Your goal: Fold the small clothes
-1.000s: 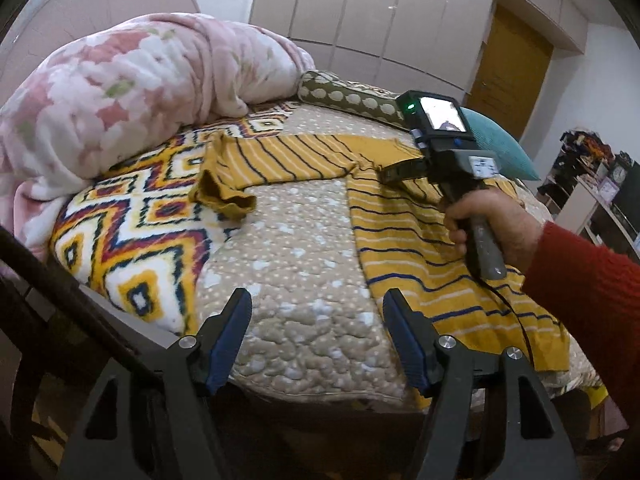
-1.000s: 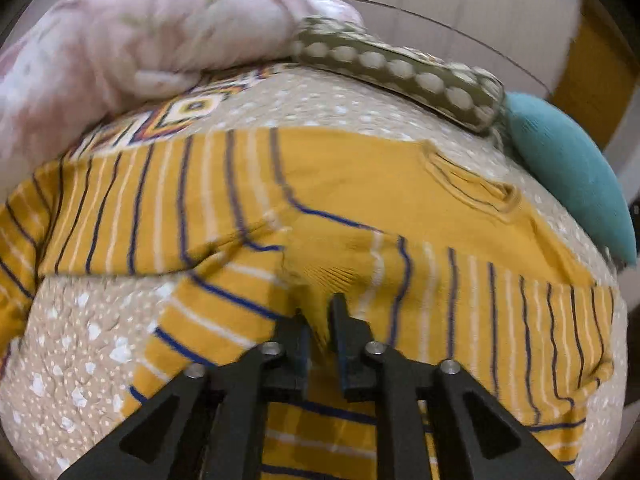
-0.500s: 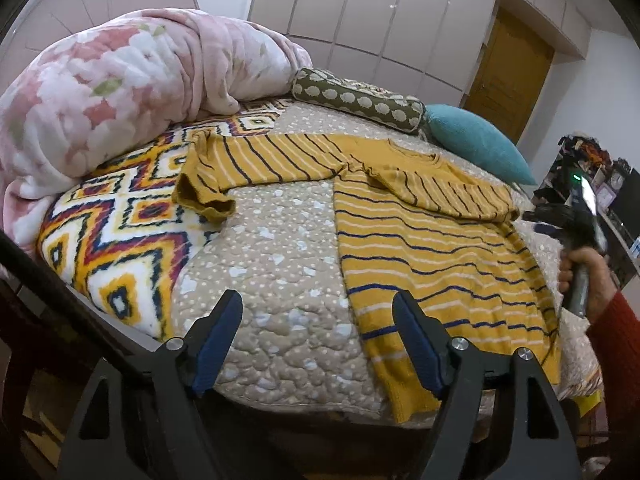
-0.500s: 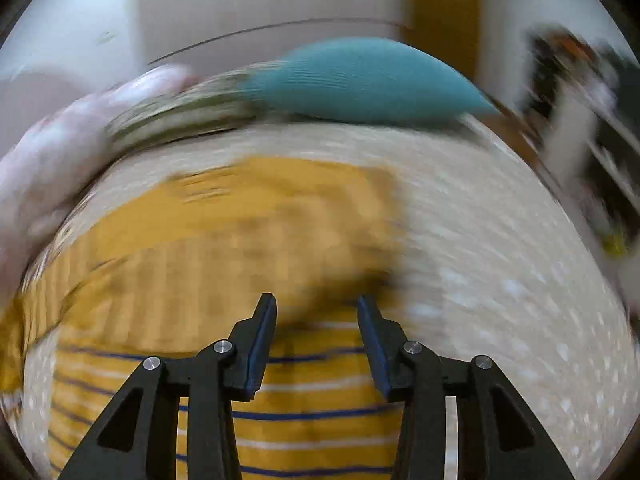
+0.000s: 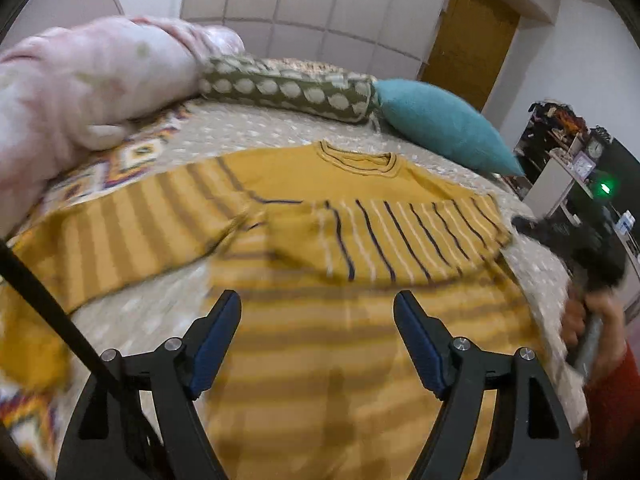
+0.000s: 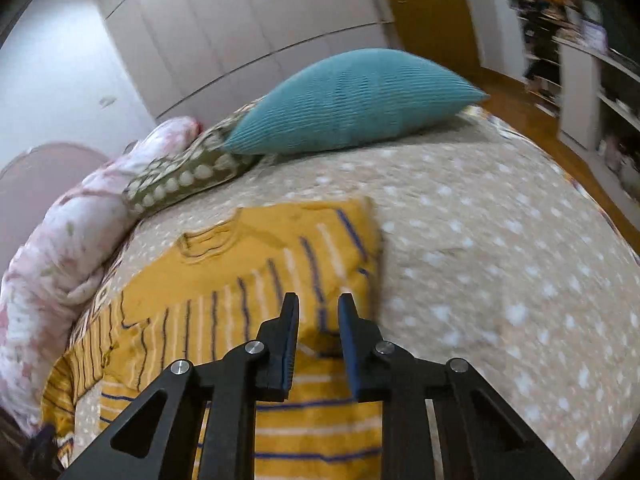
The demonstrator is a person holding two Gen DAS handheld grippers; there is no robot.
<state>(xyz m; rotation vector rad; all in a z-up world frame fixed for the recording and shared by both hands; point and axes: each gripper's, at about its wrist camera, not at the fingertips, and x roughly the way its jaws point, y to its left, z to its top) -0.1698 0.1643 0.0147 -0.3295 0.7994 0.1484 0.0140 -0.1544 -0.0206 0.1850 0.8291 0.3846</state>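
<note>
A mustard sweater with navy and white stripes [image 5: 360, 364] lies flat on the bed. Its right sleeve [image 5: 400, 240] is folded across the chest, and the other sleeve [image 5: 120, 232] stretches out to the left. My left gripper [image 5: 318, 344] hovers open over the sweater's body with nothing between its blue pads. My right gripper [image 6: 318, 336] hangs above the folded sleeve's edge [image 6: 332, 264]; its jaws are closing, a narrow gap remains, and nothing is between them. In the left wrist view a hand [image 5: 592, 320] in a red sleeve holds that gripper's handle at the right edge.
A pink floral quilt [image 5: 80, 92] is heaped at the back left. An olive spotted bolster [image 5: 288, 88] and a teal cushion [image 5: 440, 128] lie behind the collar. The beige dotted bedspread [image 6: 480, 260] extends right of the sweater. Shelves [image 6: 600, 92] stand beyond the bed.
The right gripper let go of the sleeve, which now lies folded over the chest, and swung to the bed's right side. The left gripper moved right, over the sweater's body.
</note>
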